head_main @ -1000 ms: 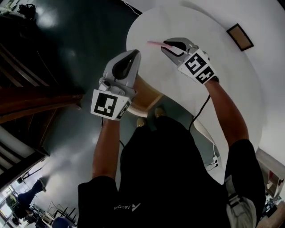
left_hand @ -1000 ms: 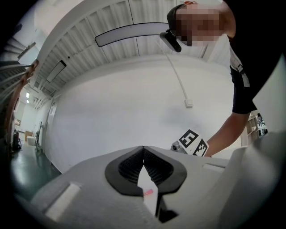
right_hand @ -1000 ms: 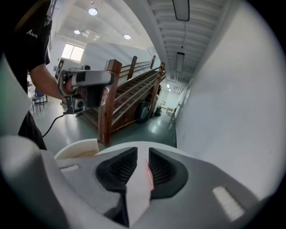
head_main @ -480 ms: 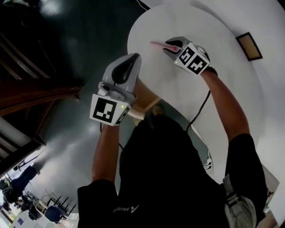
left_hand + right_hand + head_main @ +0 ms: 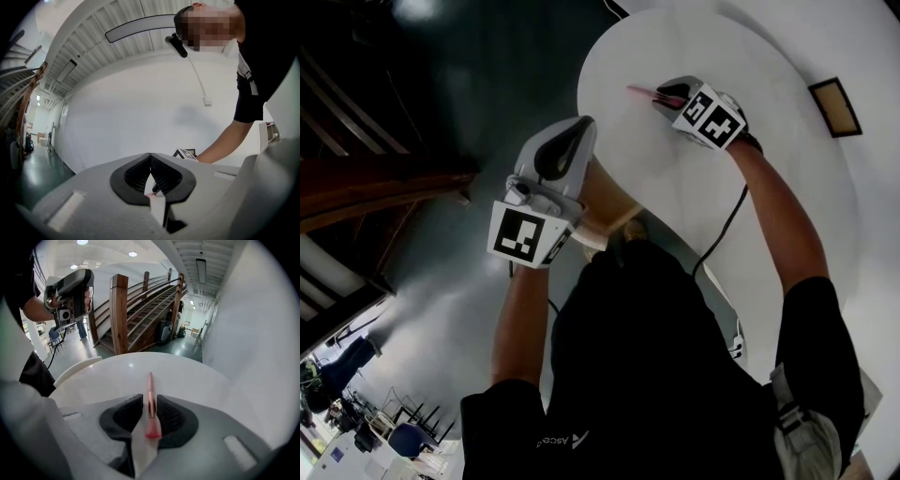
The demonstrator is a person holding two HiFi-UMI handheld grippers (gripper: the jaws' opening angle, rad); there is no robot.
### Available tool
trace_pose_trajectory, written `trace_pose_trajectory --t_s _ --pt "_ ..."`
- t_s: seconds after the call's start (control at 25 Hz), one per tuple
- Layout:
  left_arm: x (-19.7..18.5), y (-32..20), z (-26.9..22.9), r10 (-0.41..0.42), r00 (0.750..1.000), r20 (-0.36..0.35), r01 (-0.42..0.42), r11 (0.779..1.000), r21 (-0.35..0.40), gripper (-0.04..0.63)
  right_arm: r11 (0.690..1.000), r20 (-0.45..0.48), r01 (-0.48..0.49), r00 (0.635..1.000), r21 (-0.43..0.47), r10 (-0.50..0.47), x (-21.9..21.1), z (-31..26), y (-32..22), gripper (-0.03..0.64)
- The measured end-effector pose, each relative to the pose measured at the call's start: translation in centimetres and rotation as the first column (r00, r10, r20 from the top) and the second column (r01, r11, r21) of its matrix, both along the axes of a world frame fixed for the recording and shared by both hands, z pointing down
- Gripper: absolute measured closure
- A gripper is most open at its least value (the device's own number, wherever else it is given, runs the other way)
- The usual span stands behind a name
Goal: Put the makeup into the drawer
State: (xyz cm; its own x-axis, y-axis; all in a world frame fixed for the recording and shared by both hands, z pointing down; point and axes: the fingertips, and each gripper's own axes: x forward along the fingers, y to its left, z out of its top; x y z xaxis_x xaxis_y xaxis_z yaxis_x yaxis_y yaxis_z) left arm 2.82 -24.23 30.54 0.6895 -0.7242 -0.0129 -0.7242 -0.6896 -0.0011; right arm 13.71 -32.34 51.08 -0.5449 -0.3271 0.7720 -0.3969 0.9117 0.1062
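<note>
Right hand-held gripper (image 5: 664, 94) is closing around the loose pink brush (image 5: 150, 392) down at the surface (image 5: 197, 376), probably re-gripping. Left hand-held gripper (image 5: 150, 157) is pinched together, empty.

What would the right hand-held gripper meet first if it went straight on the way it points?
The pink makeup brush, already between the right hand-held gripper's closing jaws, apparently ungripped. Past it, the white tabletop comes next; how near is unclear.

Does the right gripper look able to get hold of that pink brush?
Probably yes. The pink brush sits between the fingers of the right gripper, which are closing on it without pressing it yet. Nothing else on the white table stands in the way.
</note>
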Motion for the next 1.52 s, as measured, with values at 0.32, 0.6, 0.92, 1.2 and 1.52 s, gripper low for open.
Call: trace_pose_trajectory --t_s 0.32,0.6,0.92,1.2,1.52 --pt "-0.6 0.9 0.3 0.009 1.0 0.002 -0.009 1.0 -0.008 0.584 0.998 0.03 -0.057 0.998 -0.029 0.058 0.1 0.6 0.2 0.565" --pt "-2.0 2.2 -0.6 0.003 1.0 -0.002 -0.002 1.0 0.003 0.584 0.993 0.067 -0.114 0.992 0.034 0.112 -0.8 -1.1 1.3 0.566" --pt "-2.9 4.3 -1.1 0.008 1.0 -0.014 -0.007 1.0 0.018 0.584 0.977 0.188 -0.175 0.971 0.118 0.151 -2.8 -6.8 5.0 0.566" --pt "-4.6 6.7 -1.5 0.019 0.999 -0.031 -0.018 0.999 0.026 0.584 0.953 0.357 -0.256 0.916 0.16 0.186 -5.7 -12.9 10.3 0.566" --pt "-7.6 9.8 -1.6 -0.021 0.998 -0.064 0.023 0.999 0.025 0.584 0.938 0.482 -0.313 0.851 0.148 0.208 -8.5 -16.5 16.3 0.566"
